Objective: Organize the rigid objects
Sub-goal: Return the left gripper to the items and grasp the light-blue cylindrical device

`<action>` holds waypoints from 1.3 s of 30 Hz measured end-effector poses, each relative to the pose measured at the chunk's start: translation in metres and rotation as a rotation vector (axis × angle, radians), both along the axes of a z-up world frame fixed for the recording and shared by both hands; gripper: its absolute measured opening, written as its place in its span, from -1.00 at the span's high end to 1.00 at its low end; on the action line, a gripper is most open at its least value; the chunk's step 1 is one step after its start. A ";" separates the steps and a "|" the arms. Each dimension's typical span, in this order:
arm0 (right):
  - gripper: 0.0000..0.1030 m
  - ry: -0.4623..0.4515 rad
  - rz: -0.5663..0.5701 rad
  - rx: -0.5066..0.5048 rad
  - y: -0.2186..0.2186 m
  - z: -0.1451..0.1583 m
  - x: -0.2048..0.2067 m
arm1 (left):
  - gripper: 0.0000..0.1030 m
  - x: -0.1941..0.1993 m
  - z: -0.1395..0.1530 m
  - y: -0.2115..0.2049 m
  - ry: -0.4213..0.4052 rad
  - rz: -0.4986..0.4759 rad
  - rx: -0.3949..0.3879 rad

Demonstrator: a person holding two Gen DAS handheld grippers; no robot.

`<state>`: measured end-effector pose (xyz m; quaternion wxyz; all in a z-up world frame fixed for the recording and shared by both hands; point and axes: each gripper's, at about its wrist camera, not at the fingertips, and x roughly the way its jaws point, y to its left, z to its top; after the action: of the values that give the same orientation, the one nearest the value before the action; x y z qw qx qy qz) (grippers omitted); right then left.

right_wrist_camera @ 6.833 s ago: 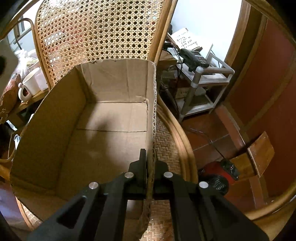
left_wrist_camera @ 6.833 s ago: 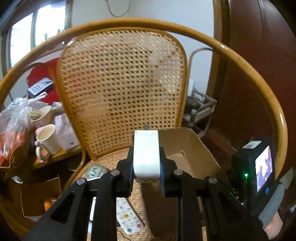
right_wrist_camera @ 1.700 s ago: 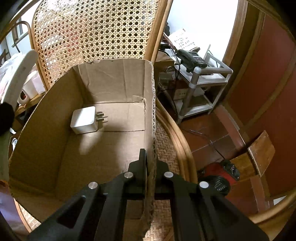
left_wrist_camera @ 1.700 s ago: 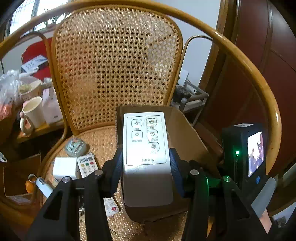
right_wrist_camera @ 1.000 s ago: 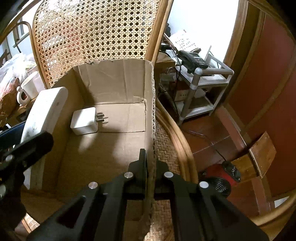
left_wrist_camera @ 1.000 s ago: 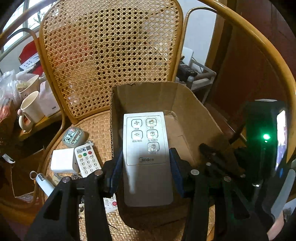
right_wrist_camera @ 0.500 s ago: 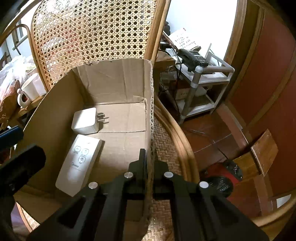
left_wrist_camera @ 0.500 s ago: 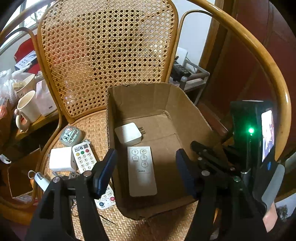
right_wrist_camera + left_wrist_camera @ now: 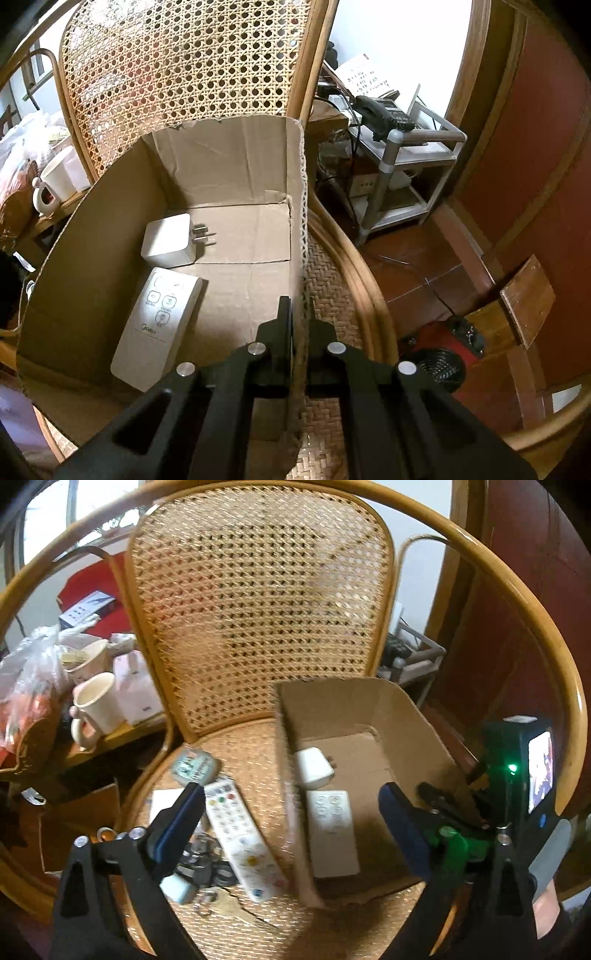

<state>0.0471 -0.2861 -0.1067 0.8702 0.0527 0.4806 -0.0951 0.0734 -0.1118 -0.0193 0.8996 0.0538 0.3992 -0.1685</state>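
Above the wicker seat the left gripper (image 9: pixel 291 819) hung wide and empty, having just let go the white fan remote (image 9: pixel 157 326), which now lay in the cardboard box (image 9: pixel 236 162) beside the charger (image 9: pixel 168 240), while the right gripper (image 9: pixel 297 325) stayed pinched on the box wall, so the keypad remote (image 9: pixel 242 840) on the seat was probably next.

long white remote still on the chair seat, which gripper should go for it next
Left. The left gripper is open and empty above the long white remote, while the right gripper is shut on the cardboard box wall.

Clutter (image 9: pixel 201 867) behind left finger, blurred
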 end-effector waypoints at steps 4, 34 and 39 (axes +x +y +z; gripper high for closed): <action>0.89 0.001 0.001 -0.001 0.000 0.000 0.000 | -0.87 0.012 -0.001 0.024 0.003 0.062 0.010; 0.89 0.012 -0.009 -0.009 -0.002 -0.001 -0.001 | -0.88 0.068 -0.118 0.135 0.395 0.344 0.193; 0.89 0.012 -0.009 -0.008 -0.002 -0.001 -0.001 | -0.88 0.069 -0.120 0.134 0.401 0.339 0.217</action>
<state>0.0463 -0.2880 -0.1078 0.8671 0.0507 0.4851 -0.1016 0.1419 0.0227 -0.1393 0.8069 0.0477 0.5884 0.0206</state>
